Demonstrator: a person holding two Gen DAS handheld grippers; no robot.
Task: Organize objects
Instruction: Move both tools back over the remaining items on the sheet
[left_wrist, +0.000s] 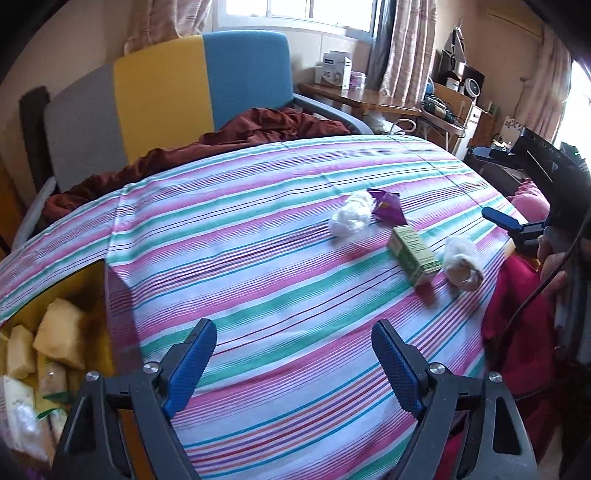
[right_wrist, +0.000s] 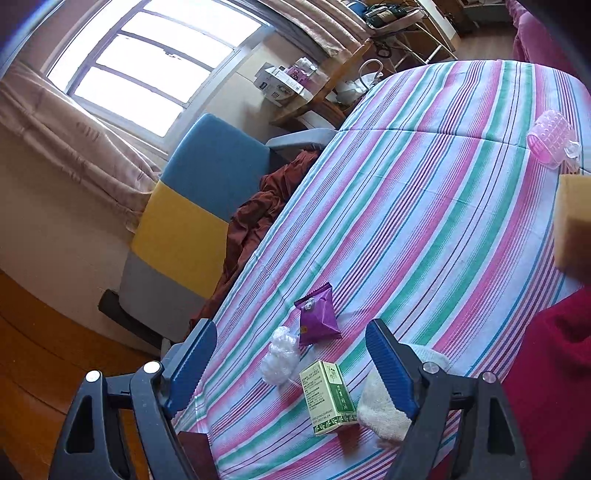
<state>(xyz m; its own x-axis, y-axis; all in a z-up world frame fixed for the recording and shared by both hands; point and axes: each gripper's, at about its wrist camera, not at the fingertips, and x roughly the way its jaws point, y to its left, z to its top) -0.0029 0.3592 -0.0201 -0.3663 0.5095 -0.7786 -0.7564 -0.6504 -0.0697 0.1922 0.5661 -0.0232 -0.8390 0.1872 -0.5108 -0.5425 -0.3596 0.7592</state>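
On the striped tablecloth lie a green carton, a purple snack packet, a wad of white plastic and a cream cloth bundle. My left gripper stands open over bare cloth, well short of them, with nothing between its fingers. My right gripper is open too and hangs just before the green carton and the white wad, touching neither. Its right finger hides part of the cream bundle. The purple packet lies just beyond. The right gripper also shows at the left wrist view's right edge.
A yellow box holding several pale packets sits at the table's left edge. A pink plastic cup and a cardboard box stand farther along the table. Behind are a grey, yellow and blue chair with a rust-red cloth.
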